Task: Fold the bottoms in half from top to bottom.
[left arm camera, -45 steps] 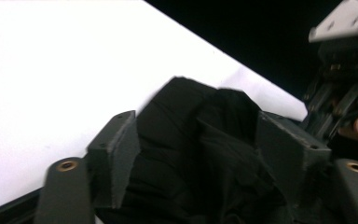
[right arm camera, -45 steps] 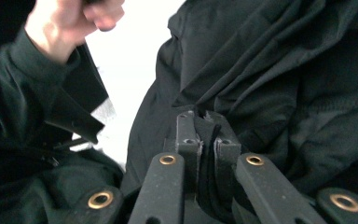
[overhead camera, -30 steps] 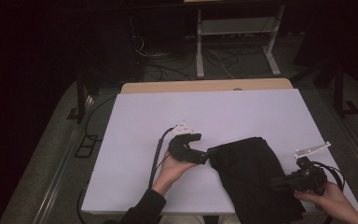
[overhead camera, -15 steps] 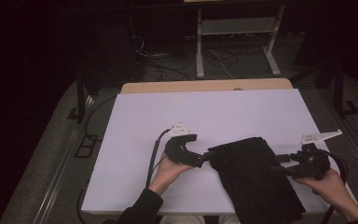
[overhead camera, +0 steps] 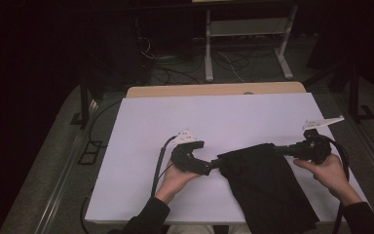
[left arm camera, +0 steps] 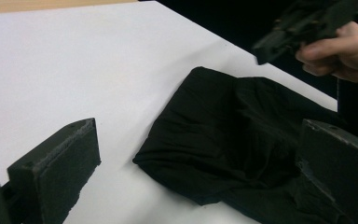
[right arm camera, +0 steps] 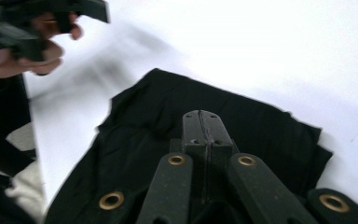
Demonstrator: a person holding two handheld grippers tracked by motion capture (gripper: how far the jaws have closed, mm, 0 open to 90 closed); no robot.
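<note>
Two tongs flank soft, creased black cloth (overhead camera: 268, 185): left tongs (left arm camera: 196, 182) gape wide, right tongs (right arm camera: 201, 122) pressed together, empty.

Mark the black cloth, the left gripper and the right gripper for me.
black cloth (overhead camera: 268, 187), high view, middle of the folded fabric.
left gripper (overhead camera: 213, 166), high view, jaw tips at the cloth's left edge.
right gripper (right arm camera: 201, 122), right gripper view, closed jaw tips.

A white sheet (overhead camera: 233, 117) covers the counter (overhead camera: 214, 89), leaving a bare wooden strip along the far edge. Beyond it, a pale metal stand (overhead camera: 246, 34) rests on the dark floor (overhead camera: 53, 161), with loose cables (overhead camera: 175, 66) tangled near its feet. A dark post (overhead camera: 84, 97) rises at the counter's left side, another (overhead camera: 354, 83) at the right.
</note>
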